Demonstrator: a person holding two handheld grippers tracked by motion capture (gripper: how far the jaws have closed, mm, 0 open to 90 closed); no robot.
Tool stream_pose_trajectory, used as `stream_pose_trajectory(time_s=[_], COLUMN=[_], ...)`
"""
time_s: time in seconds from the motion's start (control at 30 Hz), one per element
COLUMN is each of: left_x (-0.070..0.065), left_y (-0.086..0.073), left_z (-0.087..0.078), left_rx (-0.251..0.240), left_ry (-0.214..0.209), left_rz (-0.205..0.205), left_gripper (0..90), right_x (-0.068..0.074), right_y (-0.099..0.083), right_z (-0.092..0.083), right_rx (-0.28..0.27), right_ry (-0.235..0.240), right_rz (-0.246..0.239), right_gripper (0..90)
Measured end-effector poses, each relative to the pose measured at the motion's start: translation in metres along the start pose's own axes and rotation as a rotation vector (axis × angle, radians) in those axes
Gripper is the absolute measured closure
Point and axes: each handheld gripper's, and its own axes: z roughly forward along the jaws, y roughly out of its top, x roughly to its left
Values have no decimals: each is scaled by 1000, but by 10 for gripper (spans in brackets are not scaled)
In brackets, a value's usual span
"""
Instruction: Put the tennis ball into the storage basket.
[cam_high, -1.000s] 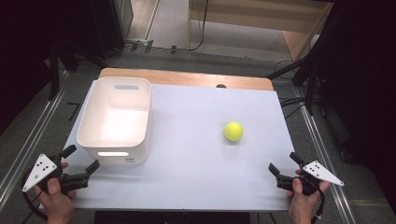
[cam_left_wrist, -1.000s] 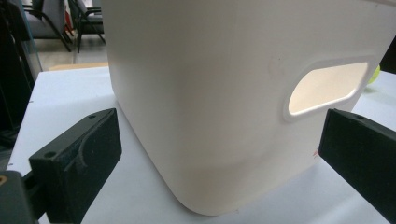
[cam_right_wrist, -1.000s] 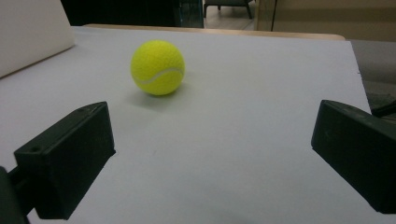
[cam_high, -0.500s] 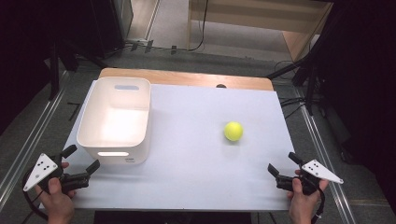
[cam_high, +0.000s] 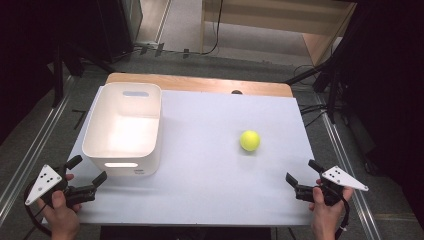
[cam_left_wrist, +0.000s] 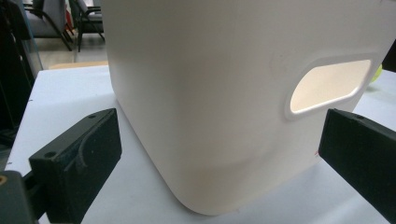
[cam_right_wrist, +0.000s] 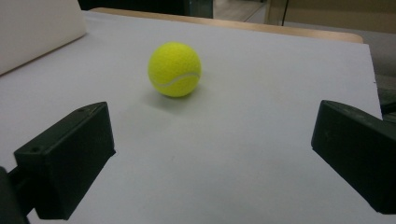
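A yellow tennis ball (cam_high: 250, 140) rests on the white table top, right of centre; the right gripper view has the ball (cam_right_wrist: 174, 69) ahead of the jaws. A white plastic bin (cam_high: 124, 128) with a handle slot stands at the left, and its near wall (cam_left_wrist: 233, 93) looms close in the left gripper view. My left gripper (cam_high: 88, 170) is open at the near left corner, just short of the bin. At the near right edge my right gripper (cam_high: 303, 171) stays open and holds nothing, well short of the ball.
The white sheet (cam_high: 210, 165) covers a wooden table whose bare far edge (cam_high: 200, 84) shows. Grey floor, rails and dark stands surround the table, and a wooden cabinet (cam_high: 280, 25) stands behind it.
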Motion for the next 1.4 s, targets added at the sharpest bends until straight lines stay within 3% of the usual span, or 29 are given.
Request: stream_pose_trajectory(time_s=[0.47, 1.23, 1.4], left_x=[0, 0, 0], left_y=[0, 0, 0], left_z=[0, 0, 0], left_rx=[2, 3, 3], left_ry=[3, -4, -4], left_rz=[-1, -3, -3], left_gripper=[0, 0, 0], right_x=[10, 27, 29], right_y=[18, 42, 46], right_z=[7, 44, 51], right_rx=[39, 116, 135], right_ry=[41, 100, 118], right_rz=[-36, -83, -70], right_gripper=[0, 0, 0])
